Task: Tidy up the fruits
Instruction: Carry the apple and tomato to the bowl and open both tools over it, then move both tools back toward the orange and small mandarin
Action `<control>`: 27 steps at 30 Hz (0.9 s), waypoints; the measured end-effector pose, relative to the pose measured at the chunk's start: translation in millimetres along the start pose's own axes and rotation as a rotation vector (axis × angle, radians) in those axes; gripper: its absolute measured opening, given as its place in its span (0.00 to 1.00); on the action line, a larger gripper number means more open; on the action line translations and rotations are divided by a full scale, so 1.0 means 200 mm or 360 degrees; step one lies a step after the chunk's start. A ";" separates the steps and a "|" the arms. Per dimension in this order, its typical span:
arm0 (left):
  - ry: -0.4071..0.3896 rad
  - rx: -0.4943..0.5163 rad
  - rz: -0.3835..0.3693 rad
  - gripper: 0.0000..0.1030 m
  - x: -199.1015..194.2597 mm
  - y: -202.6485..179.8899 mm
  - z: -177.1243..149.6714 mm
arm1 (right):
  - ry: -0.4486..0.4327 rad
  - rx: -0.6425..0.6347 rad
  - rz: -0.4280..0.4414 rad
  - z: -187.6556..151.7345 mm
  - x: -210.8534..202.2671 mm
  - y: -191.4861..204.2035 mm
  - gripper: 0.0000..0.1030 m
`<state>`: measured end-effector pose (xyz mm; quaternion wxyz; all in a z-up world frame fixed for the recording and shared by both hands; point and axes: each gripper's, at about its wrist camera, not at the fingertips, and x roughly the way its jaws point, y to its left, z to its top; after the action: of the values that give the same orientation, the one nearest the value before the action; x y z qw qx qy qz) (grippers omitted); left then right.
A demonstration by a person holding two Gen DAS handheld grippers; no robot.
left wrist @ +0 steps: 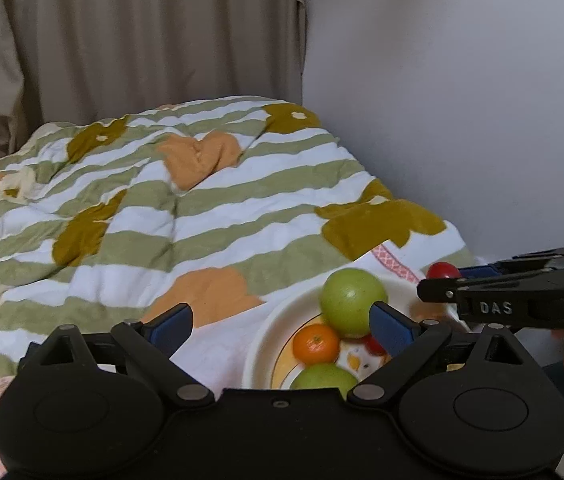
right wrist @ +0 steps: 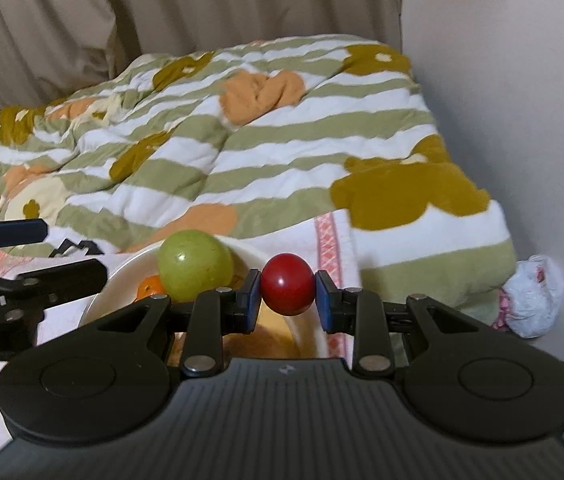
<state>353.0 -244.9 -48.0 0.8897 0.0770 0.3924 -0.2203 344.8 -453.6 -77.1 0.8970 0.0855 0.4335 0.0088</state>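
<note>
Right gripper: your right gripper [right wrist: 286, 285] pinches the small red fruit [right wrist: 286, 284] between its blue pads [right wrist: 253, 296], one pad on each flank, so the round skin cannot roll out sideways.
Red fruit: it hangs above the far rim of the bowl [right wrist: 122, 280], at about 2 o'clock from the big green apple [right wrist: 195, 265]; in the left wrist view it shows at the tip of your right gripper, past the bowl's edge. You hold it high, I judge, to clear the rim before lowering.
Left gripper: your left gripper [left wrist: 282, 324] has its jaws spread wide and grips nothing; its right pad [left wrist: 389, 326] hovers just in front of the apple, while the other sits over the blanket [left wrist: 202, 208].
Bowl contents: the green apple sits at 12 o'clock, a mandarin [left wrist: 316, 343] at 9 o'clock, a second green fruit [left wrist: 323, 376] at 6 o'clock, and a small red piece [left wrist: 373, 345] peeks out near the centre. They crowd the left half, which leaves room on the right for the red fruit.
Step in hand: likely dropping the red fruit into the bowl.
Risk: the bowl rests on soft bedding, so a hard release could tip it or send fruit rolling.
Elsewhere: a crumpled white bag [right wrist: 533, 296] lies by the wall at 3 o'clock, well apart.
</note>
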 end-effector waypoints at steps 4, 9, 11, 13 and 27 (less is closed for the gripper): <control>0.0003 -0.0024 0.0021 0.94 -0.03 0.03 -0.04 | -0.0006 -0.0030 0.0017 0.00 0.03 0.02 0.43; 0.0016 -0.0058 0.0050 0.94 -0.07 0.05 -0.10 | -0.0021 -0.0054 0.0046 -0.01 0.04 0.04 0.53; 0.0012 -0.0071 0.0060 0.94 -0.09 0.06 -0.12 | -0.0046 -0.0050 0.0058 -0.02 0.01 0.04 0.72; 0.0011 -0.0084 0.0072 0.94 -0.11 0.06 -0.14 | -0.0095 -0.0045 0.0032 -0.03 -0.03 0.04 0.96; -0.0154 -0.0129 0.0138 0.95 -0.48 -0.03 -0.23 | -0.0242 -0.0045 0.0020 -0.13 -0.42 0.07 0.97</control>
<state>262.8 -204.1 -8.7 0.9187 0.0473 0.3539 -0.1690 272.8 -444.2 -24.4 0.9284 0.0759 0.3634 0.0141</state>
